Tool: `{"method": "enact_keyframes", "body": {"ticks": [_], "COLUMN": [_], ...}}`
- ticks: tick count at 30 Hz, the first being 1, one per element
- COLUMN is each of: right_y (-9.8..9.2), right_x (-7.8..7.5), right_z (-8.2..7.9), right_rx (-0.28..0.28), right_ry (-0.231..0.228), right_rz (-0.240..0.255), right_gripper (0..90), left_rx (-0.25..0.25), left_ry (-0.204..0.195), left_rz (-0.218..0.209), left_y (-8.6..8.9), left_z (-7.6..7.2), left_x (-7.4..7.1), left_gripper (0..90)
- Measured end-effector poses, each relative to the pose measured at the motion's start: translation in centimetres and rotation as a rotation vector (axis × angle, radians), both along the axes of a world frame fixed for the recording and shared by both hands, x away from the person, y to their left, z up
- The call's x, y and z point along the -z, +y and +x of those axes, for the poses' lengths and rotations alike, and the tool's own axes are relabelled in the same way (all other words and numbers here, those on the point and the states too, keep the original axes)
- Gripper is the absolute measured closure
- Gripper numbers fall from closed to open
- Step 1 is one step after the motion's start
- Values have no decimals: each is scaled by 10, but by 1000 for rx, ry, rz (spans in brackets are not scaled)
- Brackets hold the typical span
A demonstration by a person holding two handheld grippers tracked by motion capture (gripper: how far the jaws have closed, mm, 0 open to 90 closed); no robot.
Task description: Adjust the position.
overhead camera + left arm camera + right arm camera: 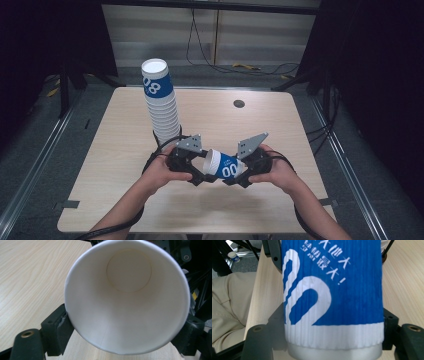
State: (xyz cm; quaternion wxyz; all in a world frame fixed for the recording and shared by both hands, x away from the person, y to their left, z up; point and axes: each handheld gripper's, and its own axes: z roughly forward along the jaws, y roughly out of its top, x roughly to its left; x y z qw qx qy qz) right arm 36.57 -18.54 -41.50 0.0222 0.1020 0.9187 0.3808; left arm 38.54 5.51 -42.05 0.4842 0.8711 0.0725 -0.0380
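A single blue-and-white ribbed paper cup (226,166) is held on its side between the two grippers, just above the near middle of the pale wooden bench (115,165). The jaws of the right gripper (239,176) are clamped on the cup's blue base end, while the jaws of the left gripper (200,175) stand partly closed at either side of the white rim, their pads seen right against the rim in the left gripper view; firm pressing cannot be told. The cup's plain white inside (128,302) is shown in the left gripper view, whereas the white printed lettering (324,260) is shown in the right gripper view. A tall leaning stack of matching cups (160,100) is seen behind the left gripper in the high view, with bare bench open to the right and at the near edge
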Motion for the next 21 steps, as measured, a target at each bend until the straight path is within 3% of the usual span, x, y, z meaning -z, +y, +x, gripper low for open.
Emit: {"method": "enact_keyframes", "body": {"ticks": [7,12,21], "right_y": [2,3,7], "right_x": [4,8,11], "right_z": [0,0,-2], "right_rx": [7,8,5], "right_ry": [-3,4,0], "right_rz": [-2,1,7], "right_gripper": [295,294,284], "left_rx": [7,11,9], "left_ry": [-24,-20,-4], "left_rz": [37,82,118], "left_y": [0,-1,-2], "left_z": [-1,-1,-1], "left_x": [-4,-7,-15], "left_gripper": [183,192,208]}}
